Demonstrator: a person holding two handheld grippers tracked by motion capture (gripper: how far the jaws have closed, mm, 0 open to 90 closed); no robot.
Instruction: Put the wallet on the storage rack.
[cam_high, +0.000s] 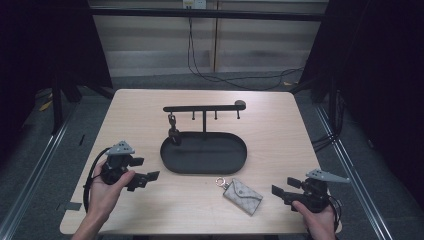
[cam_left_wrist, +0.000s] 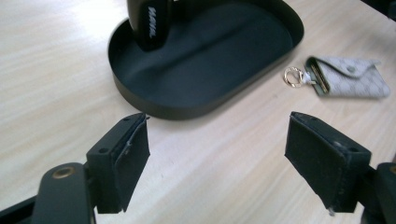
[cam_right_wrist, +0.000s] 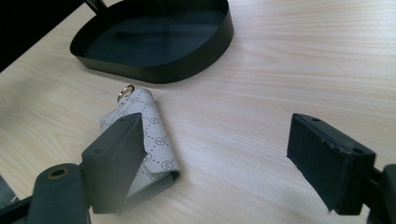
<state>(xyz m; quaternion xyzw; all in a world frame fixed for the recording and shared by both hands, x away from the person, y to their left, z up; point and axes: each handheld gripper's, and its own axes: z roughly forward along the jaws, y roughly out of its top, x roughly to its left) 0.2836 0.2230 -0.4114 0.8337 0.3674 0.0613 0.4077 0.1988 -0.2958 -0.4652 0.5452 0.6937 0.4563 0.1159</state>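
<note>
Operator: High view, near edge first: what is the status of both tongs?

Technician: The left tongs (cam_high: 150, 177) and the right tongs (cam_high: 278, 192) are each held low over the bench (cam_high: 280, 135) with jaws apart and nothing between them. The right gripper view confirms the wide gap.

Operator: Where is the key pouch?

Technician: The key pouch (cam_high: 242, 196) lies flat on the bench, between the two tongs and nearer the right pair, just in front of the black tray (cam_high: 167, 160) but apart from it. Its gold ring (cam_high: 221, 182) points toward the tray.

Operator: How should the pickup be done well?

Technician: Judging by position, the right tongs are best placed. They should straddle the pouch across its narrow width, close on the body rather than the flap, and leave the ring free for hanging. Beyond the tray stands the hook rack (cam_high: 204, 107), with a dark key fob (cam_high: 173, 134) already hanging at its left end.

Operator: Any legible markings?

Technician: The pouch carries a repeating monogram pattern, too small to read. White lettering on the fob (cam_left_wrist: 152, 21) in the left gripper view is blurred and cannot be read.
</note>
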